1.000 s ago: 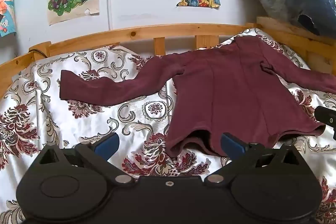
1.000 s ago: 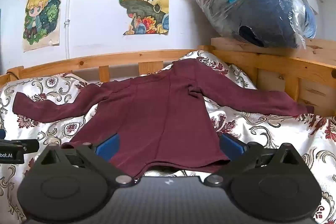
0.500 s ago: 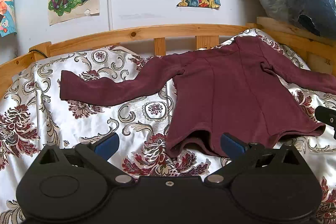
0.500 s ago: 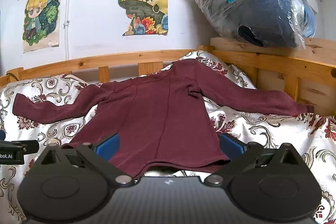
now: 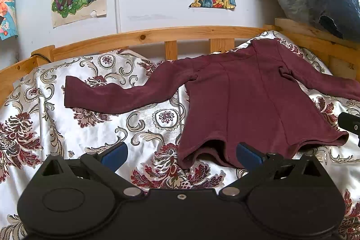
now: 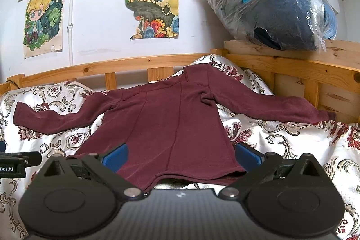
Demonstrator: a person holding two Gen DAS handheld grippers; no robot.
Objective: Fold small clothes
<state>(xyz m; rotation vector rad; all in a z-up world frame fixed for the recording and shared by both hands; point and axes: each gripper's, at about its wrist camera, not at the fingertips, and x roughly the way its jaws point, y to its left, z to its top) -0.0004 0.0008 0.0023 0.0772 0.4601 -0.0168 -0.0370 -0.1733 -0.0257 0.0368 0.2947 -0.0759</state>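
The maroon long-sleeved top (image 5: 252, 105) lies spread flat on the floral satin bedspread (image 5: 94, 134), hem nearest the cameras, neck up against the wooden bed rail (image 5: 157, 34). One sleeve (image 5: 126, 93) runs out to the left across the bedspread, the other (image 6: 270, 107) stretches right toward the wooden side rail. The left gripper (image 5: 181, 153) hovers low over the bedspread, blue fingers (image 5: 113, 155) spread wide apart — the hem's left corner sits between them, nothing clamped. The right gripper (image 6: 181, 155) is at the hem too, its blue pads (image 6: 115, 155) well apart on either side of the top's body, holding nothing. Beyond, cartoon posters (image 6: 42, 21) hang on the white wall, and a plastic-wrapped bundle (image 6: 276, 8) rests on the rail at the right corner.
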